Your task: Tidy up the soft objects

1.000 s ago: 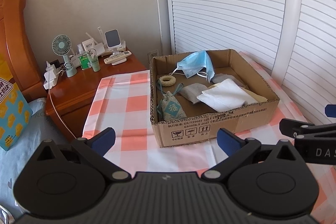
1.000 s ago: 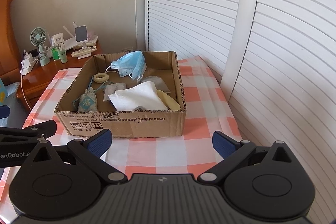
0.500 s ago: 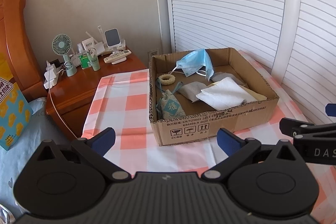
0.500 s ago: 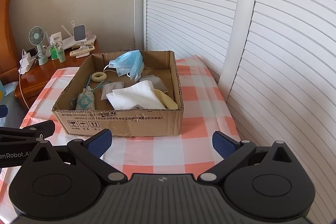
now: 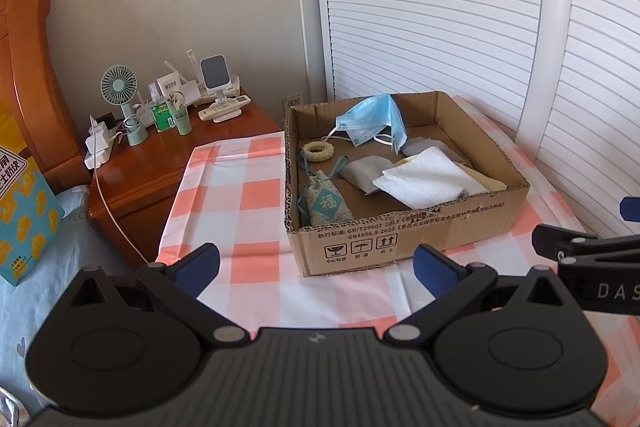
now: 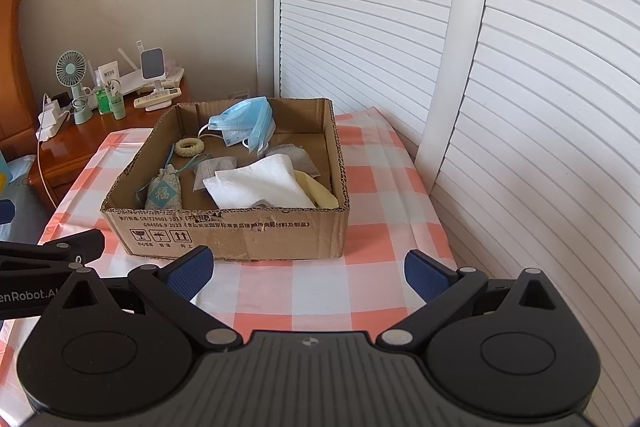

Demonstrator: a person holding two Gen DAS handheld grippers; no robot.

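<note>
Left gripper (image 5: 316, 267) and right gripper (image 6: 306, 269), both spread wide and empty, short of the cardboard box (image 6: 240, 231) holding a light, limp face mask (image 6: 244, 121), best pinched at a fold

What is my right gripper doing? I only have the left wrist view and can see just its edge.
Observer: The right gripper is open, its blue pads wide apart with nothing held.
Operator: What is between the fingers, then?
Observer: Only checked tablecloth. The near wall of the cardboard box stands just beyond the fingertips, untouched.
</note>
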